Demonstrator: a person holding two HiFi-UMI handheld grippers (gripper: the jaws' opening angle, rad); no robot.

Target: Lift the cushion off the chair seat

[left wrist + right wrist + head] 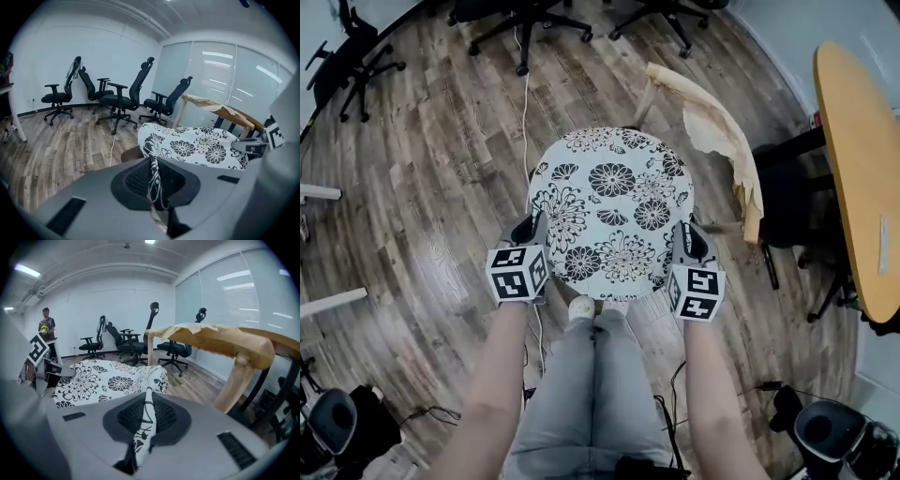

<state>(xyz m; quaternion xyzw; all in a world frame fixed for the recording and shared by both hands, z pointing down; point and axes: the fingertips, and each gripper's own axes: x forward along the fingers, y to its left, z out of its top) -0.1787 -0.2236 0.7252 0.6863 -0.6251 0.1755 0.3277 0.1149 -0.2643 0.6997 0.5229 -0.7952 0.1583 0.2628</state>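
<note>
Cushion [614,211]: round, black-and-white floral, centre of the head view, lying over the chair seat, which is almost wholly hidden under it. I cannot tell whether it is fully clear of the seat.

Left gripper [534,234] is clamped on the rim at 8 o'clock and right gripper [682,246] at 4 o'clock. In each gripper view a thin fold of floral fabric is squeezed between closed jaws.

Risks (judgement):
- Both holds are on the near edge only, so the far half may sag and drag.
- The fold is thin and could slip out under the cushion's weight.
- The far rim could catch the paper-wrapped chair back [712,122] at 1 o'clock.

Surroundings: wood-plank floor [422,187], white cable [525,122] at 11 o'clock, wooden table [858,178] at 3 o'clock, black office chairs [119,101] by the white walls.
</note>
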